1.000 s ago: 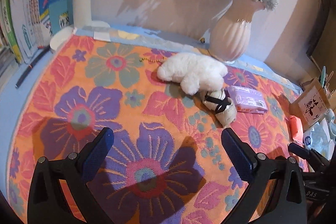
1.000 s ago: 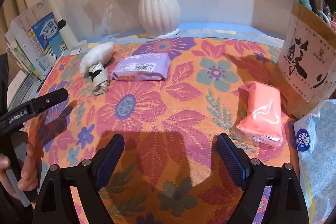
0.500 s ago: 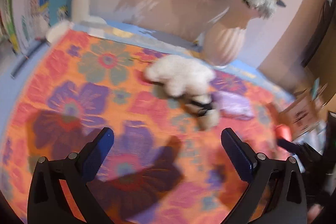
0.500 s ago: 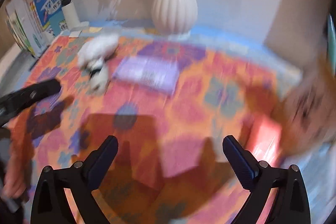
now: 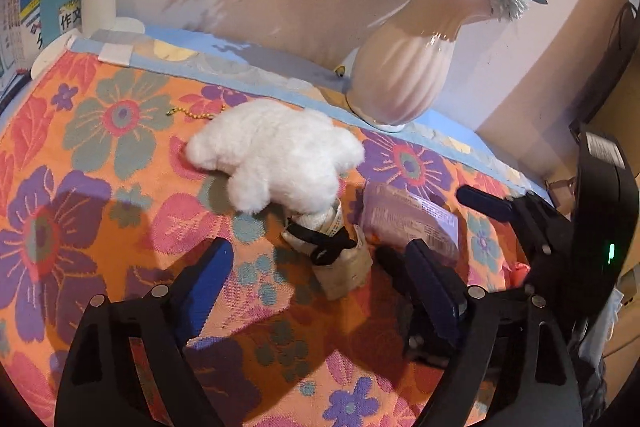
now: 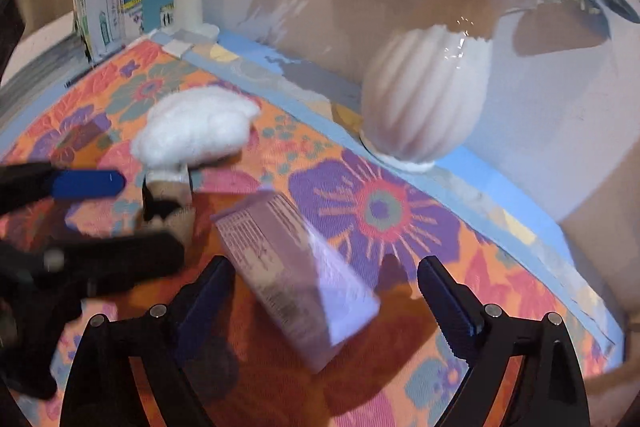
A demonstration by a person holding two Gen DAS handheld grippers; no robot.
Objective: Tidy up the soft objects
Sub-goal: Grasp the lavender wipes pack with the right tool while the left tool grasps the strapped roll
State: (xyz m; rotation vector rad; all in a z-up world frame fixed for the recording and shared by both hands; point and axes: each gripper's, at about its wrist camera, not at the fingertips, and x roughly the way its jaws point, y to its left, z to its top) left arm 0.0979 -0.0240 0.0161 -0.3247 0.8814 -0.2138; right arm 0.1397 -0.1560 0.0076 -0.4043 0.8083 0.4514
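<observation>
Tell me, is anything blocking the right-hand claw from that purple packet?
Nothing visible does. The right gripper is open, and the purple packet already lies between its fingers on the flowered cloth.

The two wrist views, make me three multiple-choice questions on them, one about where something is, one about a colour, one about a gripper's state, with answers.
1. Where is the white plush?
A. on the floral cloth
B. inside the vase
C. held between gripper fingers

2. What colour is the packet?
A. green
B. purple
C. black

3. How does the right gripper stand?
A. shut on the packet
B. shut on the plush
C. open, with the packet between its fingers

Answers:
1. A, the plush lies on the cloth in front of the vase, with no finger on it.
2. B, its wrapper shows pale purple in both views.
3. C, both fingers stand wide apart with gaps to the packet's sides. The left gripper is open too, either side of the small tan bundle.
</observation>
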